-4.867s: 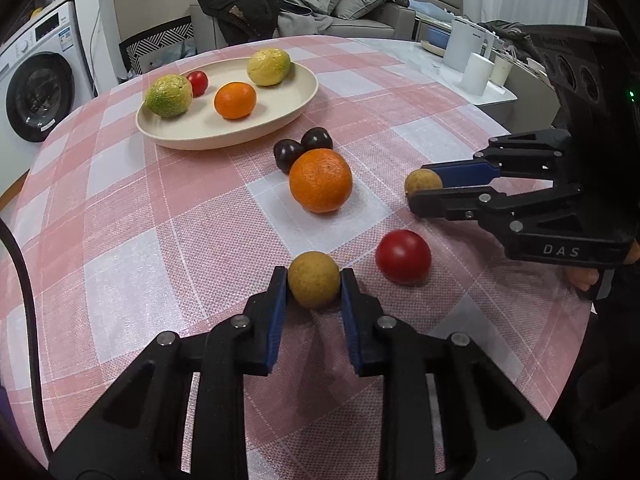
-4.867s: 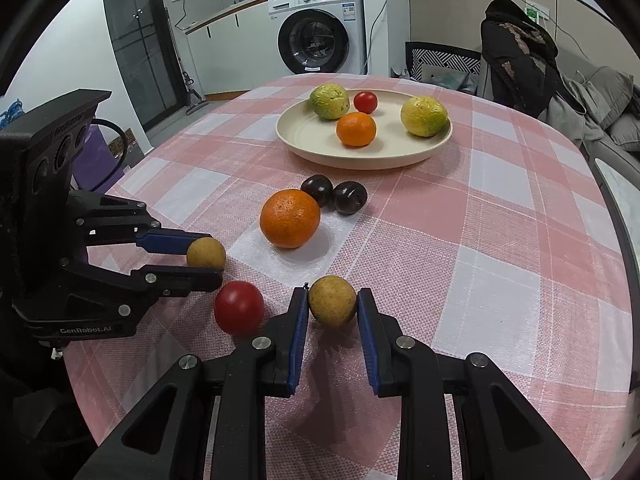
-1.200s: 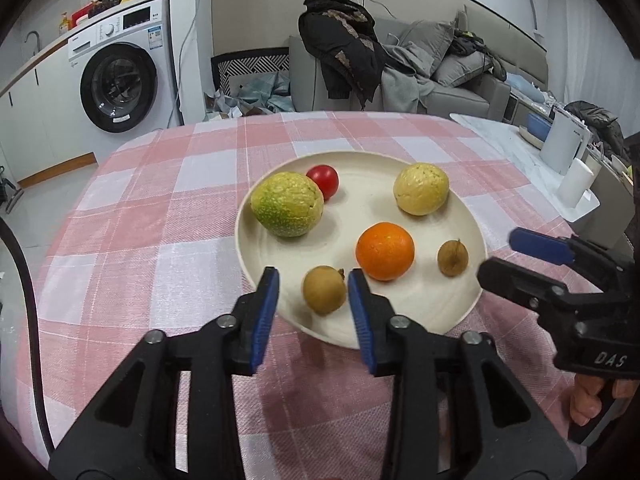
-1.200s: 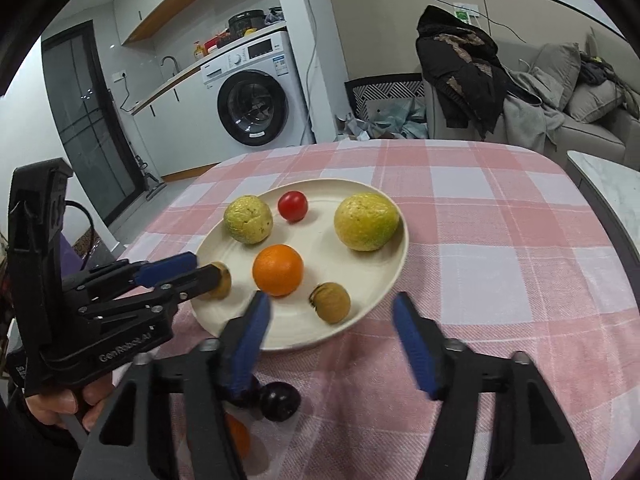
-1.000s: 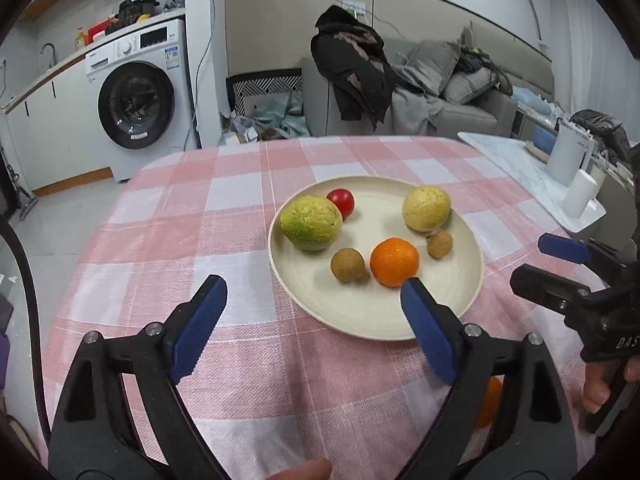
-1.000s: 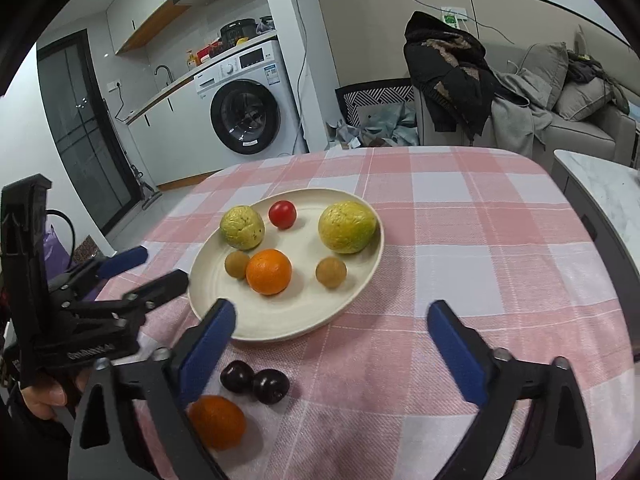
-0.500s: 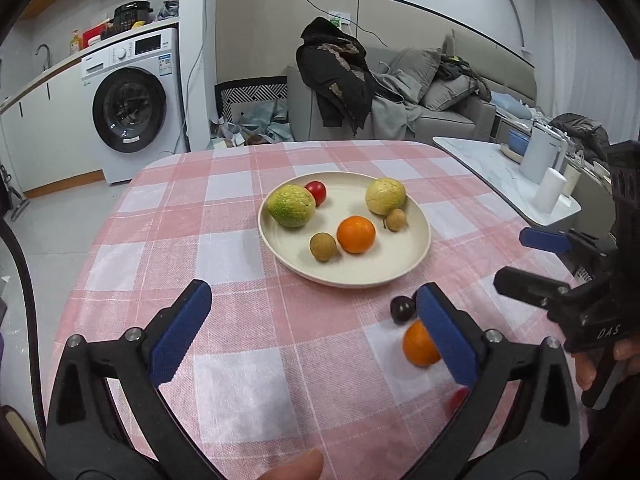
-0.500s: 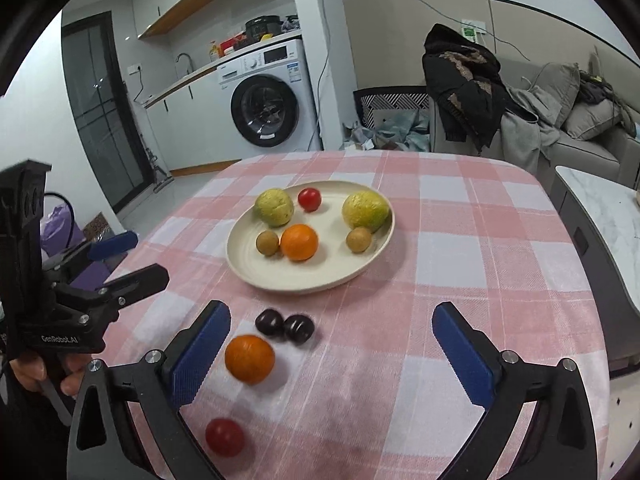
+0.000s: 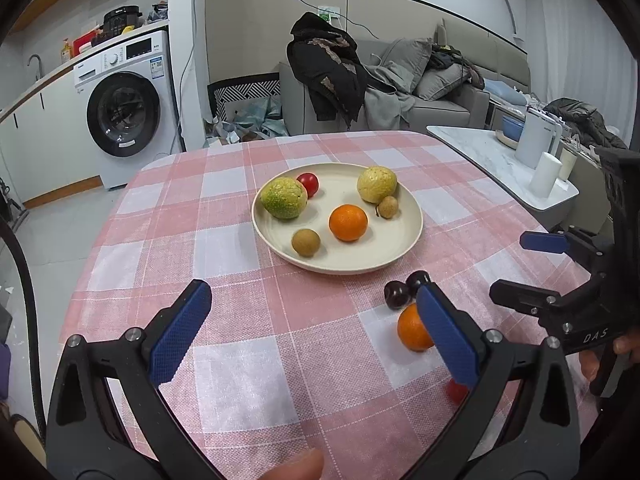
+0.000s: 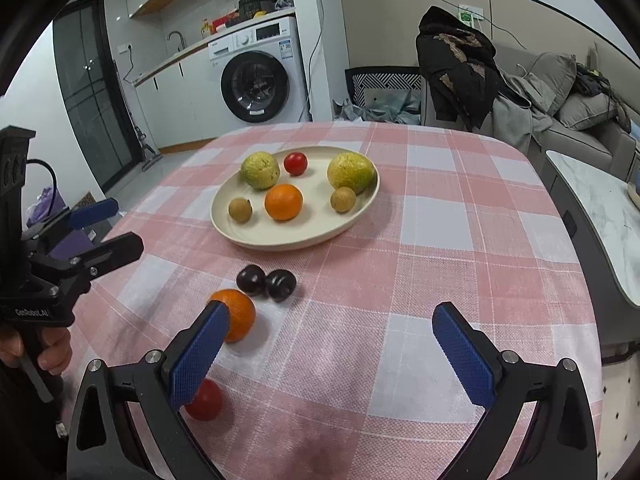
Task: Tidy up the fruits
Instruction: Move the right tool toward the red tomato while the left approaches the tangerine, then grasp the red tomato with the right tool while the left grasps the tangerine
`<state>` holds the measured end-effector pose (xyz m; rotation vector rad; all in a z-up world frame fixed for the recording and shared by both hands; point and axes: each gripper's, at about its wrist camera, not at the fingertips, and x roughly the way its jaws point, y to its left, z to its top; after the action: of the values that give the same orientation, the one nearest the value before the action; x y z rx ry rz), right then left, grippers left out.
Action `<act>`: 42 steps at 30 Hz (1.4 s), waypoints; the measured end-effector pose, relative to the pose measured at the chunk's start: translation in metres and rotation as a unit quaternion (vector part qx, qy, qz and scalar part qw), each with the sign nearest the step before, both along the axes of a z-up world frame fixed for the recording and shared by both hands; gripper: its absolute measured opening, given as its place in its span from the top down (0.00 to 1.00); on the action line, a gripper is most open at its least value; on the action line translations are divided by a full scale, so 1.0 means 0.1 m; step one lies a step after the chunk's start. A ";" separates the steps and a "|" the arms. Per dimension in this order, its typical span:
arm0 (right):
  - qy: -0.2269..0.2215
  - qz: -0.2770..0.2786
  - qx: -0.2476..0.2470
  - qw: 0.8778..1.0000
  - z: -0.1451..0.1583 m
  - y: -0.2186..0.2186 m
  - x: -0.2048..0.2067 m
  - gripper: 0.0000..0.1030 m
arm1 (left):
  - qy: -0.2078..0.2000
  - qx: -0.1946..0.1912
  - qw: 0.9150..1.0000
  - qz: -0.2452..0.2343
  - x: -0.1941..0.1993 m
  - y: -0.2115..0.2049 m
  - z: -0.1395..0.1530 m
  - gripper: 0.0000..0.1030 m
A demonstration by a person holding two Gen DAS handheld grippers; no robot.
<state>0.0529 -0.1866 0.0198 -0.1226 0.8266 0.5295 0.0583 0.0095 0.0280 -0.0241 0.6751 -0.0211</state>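
Note:
A cream plate on the pink checked cloth holds two yellow-green citrus, a small tomato, an orange and two small brown fruits. Nearer to me on the cloth lie two dark plums, a loose orange and a red tomato. My left gripper stands wide open over bare cloth, short of the plate. My right gripper is also wide open, its left finger beside the loose orange. Neither holds anything.
The table's rounded far edge faces a washing machine and a sofa piled with clothes. A marble side table with a white kettle and cups stands to the right. A thumb tip shows at the bottom.
Both grippers set their brown fruits on the plate, opened wide and drew back from it. The plums, loose orange and tomato have come into view near the fingers.

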 end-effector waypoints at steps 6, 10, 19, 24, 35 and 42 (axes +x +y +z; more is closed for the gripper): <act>0.021 0.026 -0.029 0.999 -0.10 0.03 -0.03 0.00 | 0.013 0.013 1.000 -0.010 0.07 -0.08 -0.10 0.01; 0.036 0.061 -0.031 0.997 -0.14 0.11 -0.10 0.00 | 0.015 0.014 1.000 -0.009 0.09 -0.07 -0.11 0.01; 0.071 0.152 -0.050 0.985 -0.30 0.41 -0.36 0.00 | 0.022 0.006 1.000 -0.012 0.12 -0.04 -0.14 0.01; 0.070 0.165 -0.070 0.981 -0.37 0.48 -0.44 0.01 | 0.028 0.003 1.000 -0.011 0.14 -0.03 -0.17 0.01; 0.087 0.212 -0.058 0.972 -0.39 0.50 -0.57 0.30 | 0.036 0.004 0.999 -0.012 0.17 -0.04 -0.23 0.01; 0.086 0.231 -0.052 0.968 -0.37 0.51 -0.65 0.50 | 0.038 0.005 0.999 -0.013 0.18 -0.05 -0.24 0.01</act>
<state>-0.0125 -0.1352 -0.0173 -0.3765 1.0006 0.9454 0.0759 0.0045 0.0041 -0.0062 0.7517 -0.0409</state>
